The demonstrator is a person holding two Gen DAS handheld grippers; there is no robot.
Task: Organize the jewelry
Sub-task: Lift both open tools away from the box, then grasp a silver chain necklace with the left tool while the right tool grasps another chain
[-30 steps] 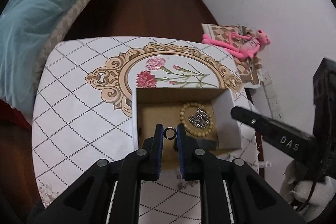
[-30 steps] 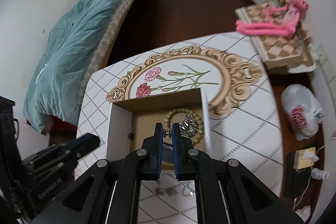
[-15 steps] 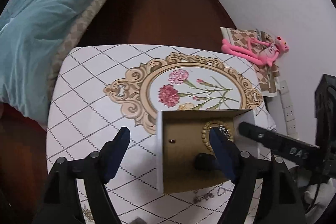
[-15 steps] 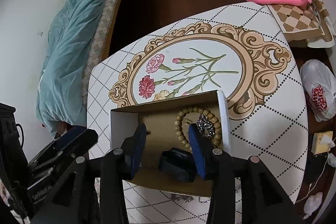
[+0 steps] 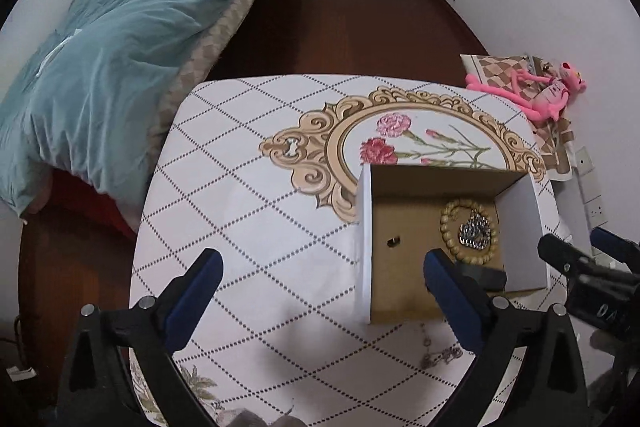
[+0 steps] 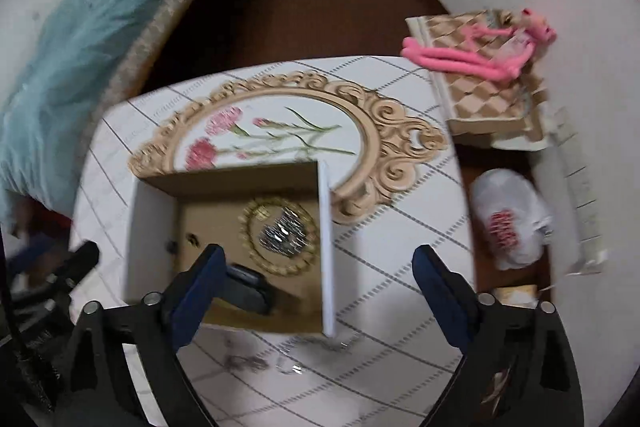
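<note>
An open cardboard box (image 5: pixel 520 223) (image 6: pixel 152 227) sits on the patterned table. Inside lie a wooden bead bracelet (image 5: pixel 448 227) (image 6: pixel 248 223) around a silver chain heap (image 5: pixel 474 233) (image 6: pixel 282 233), a small dark ring (image 5: pixel 394 241) (image 6: pixel 193 239) and a black object (image 5: pixel 486 275) (image 6: pixel 250 287). A thin chain (image 5: pixel 440 353) (image 6: pixel 288 359) lies on the table in front of the box. My left gripper (image 5: pixel 320 275) is open and empty, left of the box. My right gripper (image 6: pixel 316 271) is open and empty above the box's right wall.
The table (image 5: pixel 256 211) has a floral medallion. A bed with a teal duvet (image 5: pixel 100 67) stands at left. A pink plush toy (image 5: pixel 536 89) (image 6: pixel 480 51) lies on a checkered box at right. A white plastic bag (image 6: pixel 508 223) sits on the floor.
Both grippers were shut on small rings over the box one second ago. They have opened wide, the rings lie in the box, and both grippers have pulled back.
</note>
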